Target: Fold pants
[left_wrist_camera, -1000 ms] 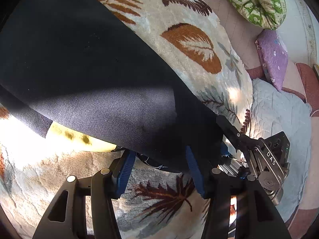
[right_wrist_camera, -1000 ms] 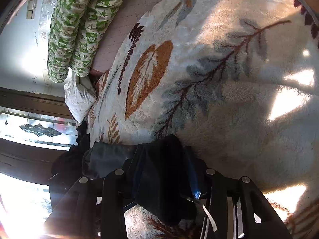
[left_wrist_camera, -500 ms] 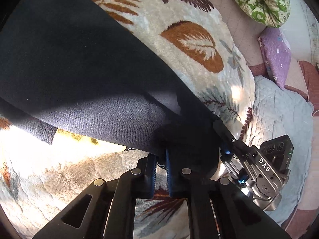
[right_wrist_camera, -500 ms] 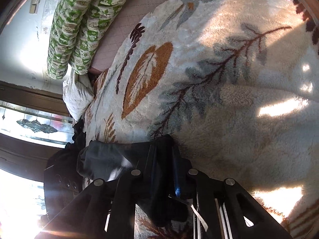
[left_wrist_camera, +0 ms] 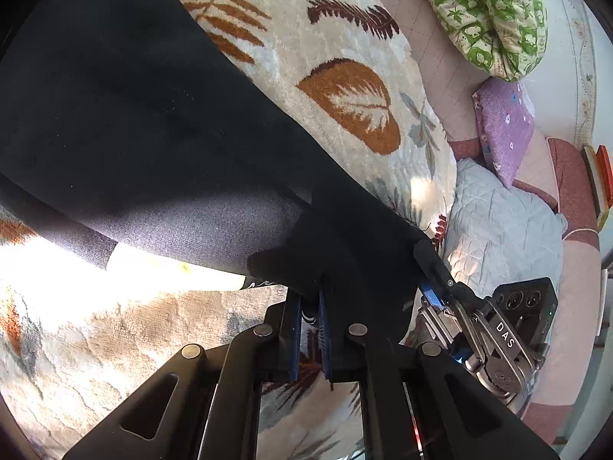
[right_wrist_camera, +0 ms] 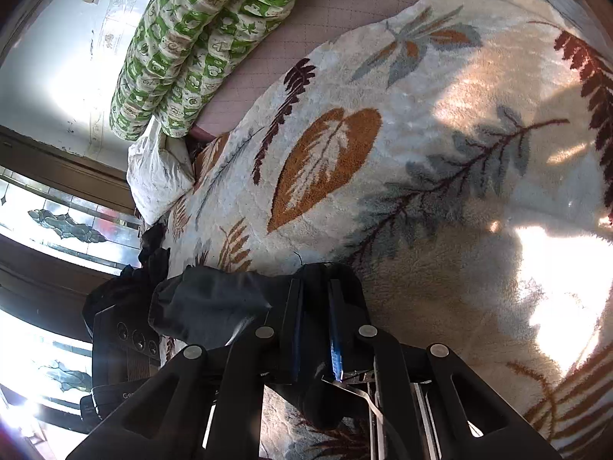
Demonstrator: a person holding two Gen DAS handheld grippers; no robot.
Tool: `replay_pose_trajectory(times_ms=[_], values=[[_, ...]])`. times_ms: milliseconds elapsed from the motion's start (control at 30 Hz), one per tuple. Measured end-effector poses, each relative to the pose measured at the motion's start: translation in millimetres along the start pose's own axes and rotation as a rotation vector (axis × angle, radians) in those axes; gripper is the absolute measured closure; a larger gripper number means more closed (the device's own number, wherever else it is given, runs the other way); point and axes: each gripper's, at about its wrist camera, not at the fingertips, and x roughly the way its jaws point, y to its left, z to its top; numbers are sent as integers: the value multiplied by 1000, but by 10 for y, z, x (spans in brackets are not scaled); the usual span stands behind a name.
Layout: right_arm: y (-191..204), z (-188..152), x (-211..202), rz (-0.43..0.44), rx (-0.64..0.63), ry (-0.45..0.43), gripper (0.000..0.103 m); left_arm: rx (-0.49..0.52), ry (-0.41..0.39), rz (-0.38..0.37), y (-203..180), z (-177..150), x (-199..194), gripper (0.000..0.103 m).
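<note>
Left tool clamped on dark pants edge, fabric pinched between blue pads. Right tool likewise pinching a bunched fold of pants; seen at 4 o'clock in left view. Pants draped from 10 o'clock toward centre across leaf-print blanket on bed. Green patterned pillow at 1 o'clock, purple cushion at 3.
</note>
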Motion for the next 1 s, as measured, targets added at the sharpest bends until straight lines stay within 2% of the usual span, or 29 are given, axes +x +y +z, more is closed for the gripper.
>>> replay_pose_trajectory(times_ms=[400,567,667,700,800,867,933,1000], values=[[593,3,-12,2,-65,-3,92,-52,-37,-65,229,134,-458,97],[728,2,89,1,-67,-4,92,-29,-54,-41,290,163,-602,97],[527,-63,80,-2,-5,-22,92,-15,-47,-30,282,120,-580,97],[424,-113,79,-9,27,-25,87,-14,-43,-27,285,115,-565,97],[66,-338,131,-16,133,-4,86,-27,-28,-27,292,126,-510,97],[-172,-481,132,27,209,-8,80,-27,-30,-23,276,149,-510,97],[-365,-618,114,63,284,-28,67,-22,-32,-20,254,162,-521,97],[-508,-738,120,92,343,-36,61,-19,-34,-19,232,169,-532,97]])
